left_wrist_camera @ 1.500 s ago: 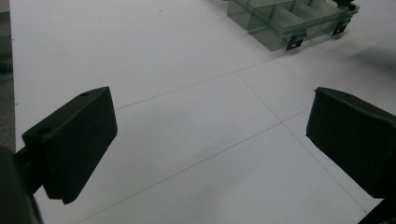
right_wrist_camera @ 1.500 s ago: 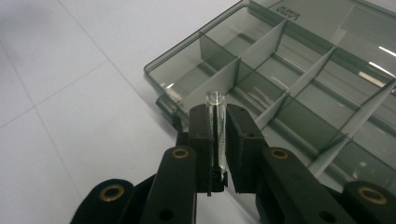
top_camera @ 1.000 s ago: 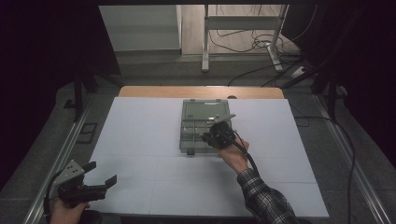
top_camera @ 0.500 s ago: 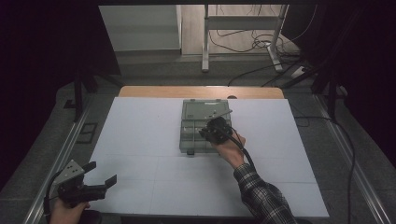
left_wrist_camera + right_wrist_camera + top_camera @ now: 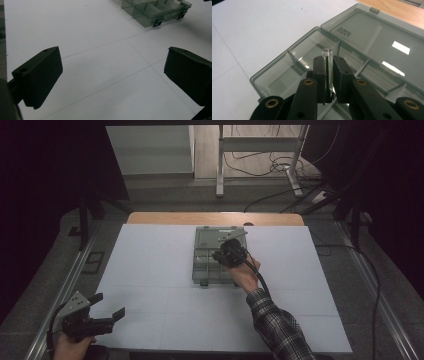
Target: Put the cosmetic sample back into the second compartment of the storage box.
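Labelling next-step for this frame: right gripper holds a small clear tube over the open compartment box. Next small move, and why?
Probably lower the right gripper a little into the compartment beneath it, then open. Its jaws are shut on the clear tube, which stands upright above the compartment box, whose lid lies open. The left gripper sits open near the table's near edge, away from the box.
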Demonstrator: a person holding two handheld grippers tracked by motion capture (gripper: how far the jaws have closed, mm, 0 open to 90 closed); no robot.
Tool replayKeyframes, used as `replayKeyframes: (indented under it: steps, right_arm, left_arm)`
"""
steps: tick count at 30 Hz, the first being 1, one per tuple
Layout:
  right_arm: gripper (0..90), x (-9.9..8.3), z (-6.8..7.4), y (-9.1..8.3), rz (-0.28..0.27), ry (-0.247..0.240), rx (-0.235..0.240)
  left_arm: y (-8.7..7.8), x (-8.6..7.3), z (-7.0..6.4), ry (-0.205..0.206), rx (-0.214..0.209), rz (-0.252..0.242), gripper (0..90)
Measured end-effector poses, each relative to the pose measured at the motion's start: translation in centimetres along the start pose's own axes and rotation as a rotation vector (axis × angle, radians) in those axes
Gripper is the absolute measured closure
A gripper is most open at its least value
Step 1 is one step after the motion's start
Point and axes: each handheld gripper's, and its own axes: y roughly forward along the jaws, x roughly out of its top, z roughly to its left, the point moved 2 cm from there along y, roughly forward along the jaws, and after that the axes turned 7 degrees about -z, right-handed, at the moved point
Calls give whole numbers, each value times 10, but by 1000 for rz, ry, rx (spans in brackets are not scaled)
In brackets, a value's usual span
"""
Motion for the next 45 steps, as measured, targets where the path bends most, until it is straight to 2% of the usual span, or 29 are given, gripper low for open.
replayKeyframes:
  steps: [13,21,27,30,45]
  right_arm:
    - [809,5,-9,22,9,16,-30]
    - [802,-1,-12,35,28,24,-47]
    - [767,-3,-11,38,40,34,-54]
    - [764,-4,-10,37,48,21,-57]
    - [671,1,-2,24,42,34,-25]
  left_arm:
    - [0,0,0,-2,-2,0,21]
    - [0,0,0,-4,-5,-2,21]
    - [0,0,0,-6,-6,-2,21]
    - [0,0,0,-5,-5,-2,21]
    - [0,0,0,-3,-4,0,22]
